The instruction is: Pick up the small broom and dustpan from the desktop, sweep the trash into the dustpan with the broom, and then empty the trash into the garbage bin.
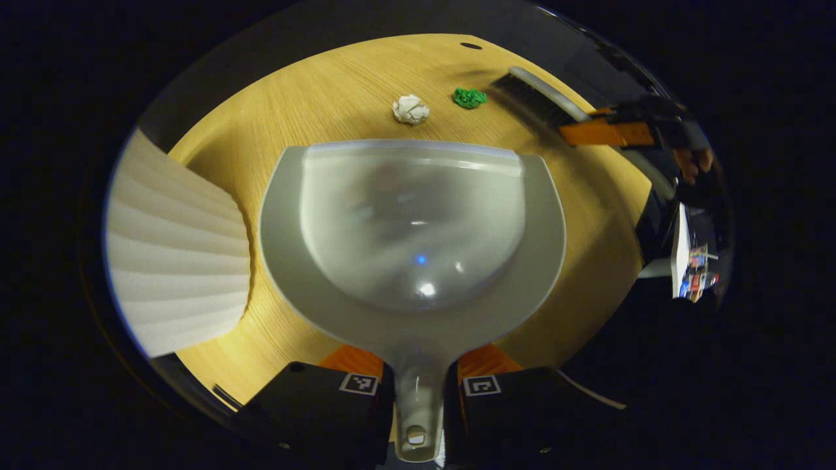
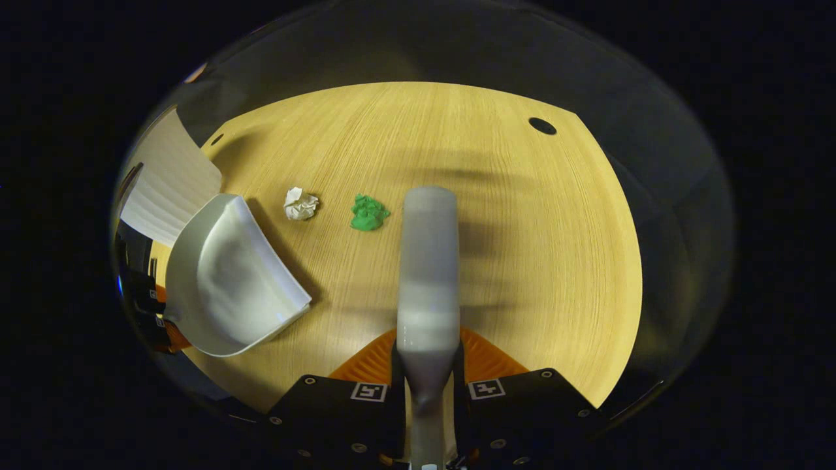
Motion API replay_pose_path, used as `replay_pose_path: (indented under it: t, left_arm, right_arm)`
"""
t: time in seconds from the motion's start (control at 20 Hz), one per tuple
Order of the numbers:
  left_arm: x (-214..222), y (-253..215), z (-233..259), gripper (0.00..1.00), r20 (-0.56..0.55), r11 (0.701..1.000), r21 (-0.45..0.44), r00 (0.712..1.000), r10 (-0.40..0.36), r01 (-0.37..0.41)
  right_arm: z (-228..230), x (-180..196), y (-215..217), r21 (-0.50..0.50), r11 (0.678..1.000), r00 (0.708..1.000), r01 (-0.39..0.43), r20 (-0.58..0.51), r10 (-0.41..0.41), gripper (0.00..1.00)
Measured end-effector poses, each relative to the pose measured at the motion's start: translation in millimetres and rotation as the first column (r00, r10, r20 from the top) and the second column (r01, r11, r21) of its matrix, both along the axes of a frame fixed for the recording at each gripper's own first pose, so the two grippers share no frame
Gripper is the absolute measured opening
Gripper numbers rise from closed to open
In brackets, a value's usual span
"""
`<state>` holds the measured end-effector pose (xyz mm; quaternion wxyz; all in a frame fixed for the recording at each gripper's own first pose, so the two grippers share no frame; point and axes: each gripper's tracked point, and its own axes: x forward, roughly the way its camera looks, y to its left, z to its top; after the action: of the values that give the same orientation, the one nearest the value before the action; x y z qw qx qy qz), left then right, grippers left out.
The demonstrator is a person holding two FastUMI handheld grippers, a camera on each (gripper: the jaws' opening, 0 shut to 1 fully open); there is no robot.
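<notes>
My left gripper [image 1: 418,385] is shut on the handle of the grey dustpan [image 1: 411,228], whose open lip faces a white paper ball [image 1: 411,109] and a green paper ball [image 1: 469,98] on the wooden desktop. My right gripper [image 2: 428,382] is shut on the handle of the small broom [image 2: 428,261], its grey back pointing forward just right of the green paper ball [image 2: 368,213] and the white paper ball [image 2: 300,203]. In the left gripper view the broom [image 1: 542,98] hovers beside the green ball, held by the right gripper [image 1: 604,130]. The dustpan [image 2: 228,281] lies at the left.
A white ribbed garbage bin [image 1: 176,261] stands left of the dustpan, its wall [image 2: 170,176] seen again at the desk's left edge. A cable hole [image 2: 542,125] sits at the far right of the desktop [image 2: 522,248]. Dark floor surrounds the desk.
</notes>
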<state>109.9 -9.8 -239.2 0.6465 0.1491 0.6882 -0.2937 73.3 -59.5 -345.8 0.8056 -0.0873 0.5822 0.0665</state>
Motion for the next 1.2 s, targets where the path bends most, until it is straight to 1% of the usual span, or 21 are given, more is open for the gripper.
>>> replay_pose_path:
  t: [0.1, 0.15, 0.2, 0.25, 0.35, 0.45, 0.5, 0.55, 0.6, 0.75, 0.9, 0.95, 1.0, 1.05, 1.1, 1.15, 1.2]
  left_arm:
    - [14, 11, 0, 0.32, -0.008, 0.995, 0.006, 0.995, -0.103, 0.103]
    - [23, 14, 2, 0.33, -0.004, 0.99, 0.018, 0.99, -0.14, 0.14]
    - [29, 13, 1, 0.3, -0.005, 0.987, 0.022, 0.987, -0.159, 0.159]
    - [32, 11, 8, 0.33, -0.014, 0.985, 0.021, 0.985, -0.169, 0.17]
    - [31, 13, 9, 0.33, -0.027, 0.98, 0.004, 0.979, -0.2, 0.201]
    - [33, 19, 5, 0.33, -0.029, 0.974, -0.009, 0.974, -0.226, 0.226]
    - [34, 22, 10, 0.33, -0.031, 0.972, -0.015, 0.971, -0.237, 0.236]
    - [37, 24, 14, 0.33, -0.03, 0.969, -0.018, 0.969, -0.247, 0.246]
    - [34, 24, 13, 0.33, -0.031, 0.967, -0.023, 0.967, -0.255, 0.254]
    - [33, 23, 13, 0.33, -0.03, 0.962, -0.048, 0.962, -0.27, 0.269]
    - [33, 20, 10, 0.33, -0.032, 0.966, -0.055, 0.966, -0.255, 0.253]
    - [31, 20, 9, 0.33, -0.039, 0.969, -0.054, 0.969, -0.243, 0.241]
    - [30, 20, 10, 0.33, -0.032, 0.971, -0.059, 0.972, -0.233, 0.231]
    - [29, 18, 9, 0.33, -0.035, 0.974, -0.062, 0.974, -0.222, 0.219]
    - [29, 18, 9, 0.33, -0.033, 0.976, -0.06, 0.977, -0.211, 0.209]
    - [28, 18, 10, 0.33, -0.032, 0.979, -0.054, 0.98, -0.198, 0.196]
    - [27, 16, 9, 0.32, -0.029, 0.985, -0.047, 0.985, -0.17, 0.169]
  right_arm:
    - [2, 18, 2, -0.018, 0.998, 0.998, -0.062, -0.004, 0.062, 0.3]
    - [1, 27, 1, -0.03, 0.994, 0.995, -0.101, -0.01, 0.101, 0.31]
    - [-1, 36, 1, -0.042, 0.99, 0.991, -0.133, -0.019, 0.133, 0.3]
    - [1, 41, 2, -0.043, 0.986, 0.987, -0.161, -0.032, 0.16, 0.3]
    - [-3, 54, 4, -0.039, 0.981, 0.98, -0.193, -0.053, 0.19, 0.3]
    - [-9, 60, 8, -0.043, 0.966, 0.965, -0.256, -0.067, 0.253, 0.3]
    - [-9, 58, 17, -0.018, 0.958, 0.955, -0.288, -0.087, 0.285, 0.3]
    - [-10, 55, 28, 0.021, 0.946, 0.941, -0.323, -0.105, 0.323, 0.3]
    - [-8, 50, 45, 0.07, 0.928, 0.921, -0.367, -0.114, 0.373, 0.3]
    - [-4, 36, 92, 0.21, 0.861, 0.856, -0.464, -0.145, 0.496, 0.3]
    - [8, 29, 119, 0.305, 0.805, 0.798, -0.508, -0.185, 0.574, 0.3]
    - [24, 22, 126, 0.342, 0.785, 0.783, -0.516, -0.185, 0.594, 0.3]
    - [34, 17, 127, 0.358, 0.77, 0.767, -0.528, -0.187, 0.614, 0.3]
    - [35, 10, 124, 0.356, 0.764, 0.757, -0.539, -0.194, 0.624, 0.3]
    - [21, 2, 124, 0.339, 0.772, 0.764, -0.538, -0.191, 0.616, 0.3]
    - [26, -2, 130, 0.331, 0.784, 0.779, -0.525, -0.183, 0.599, 0.3]
    - [31, 5, 131, 0.32, 0.802, 0.805, -0.504, -0.161, 0.571, 0.3]
